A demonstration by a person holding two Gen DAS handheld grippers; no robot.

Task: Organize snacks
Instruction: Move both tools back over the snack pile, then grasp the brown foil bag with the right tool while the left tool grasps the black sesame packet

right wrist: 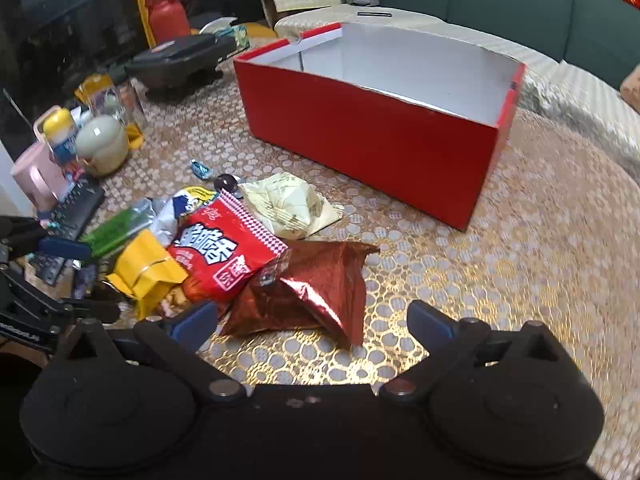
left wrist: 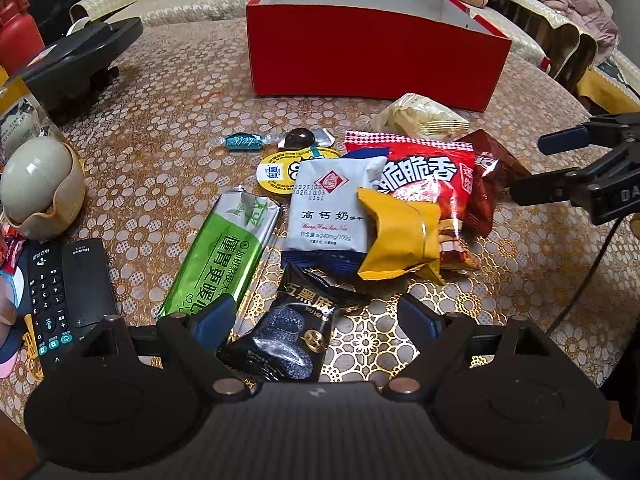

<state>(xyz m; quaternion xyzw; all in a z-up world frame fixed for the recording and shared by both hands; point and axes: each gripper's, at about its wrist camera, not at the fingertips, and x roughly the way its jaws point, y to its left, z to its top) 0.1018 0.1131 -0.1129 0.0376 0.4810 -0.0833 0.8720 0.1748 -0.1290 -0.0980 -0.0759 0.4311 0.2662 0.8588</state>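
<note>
Crinkled dark-red foil snack pouch (right wrist: pixel 316 292), lower centre on the gold-patterned table (right wrist: pixel 500 280), ahead of the wide-open, empty right gripper (right wrist: pixel 312 320); left gripper (left wrist: pixel 316 318) likewise open, empty; judged light, slippery, crushable; pinch a sealed edge.

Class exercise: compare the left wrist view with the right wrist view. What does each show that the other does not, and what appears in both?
Only the left wrist view shows the black sesame packet between its open fingers, and the white biscuit packet's printed face. Only the right wrist view shows the pink cup and the box's white inside walls. Both show the red box, red crisp bag, yellow packet and dark red foil packet.
</note>
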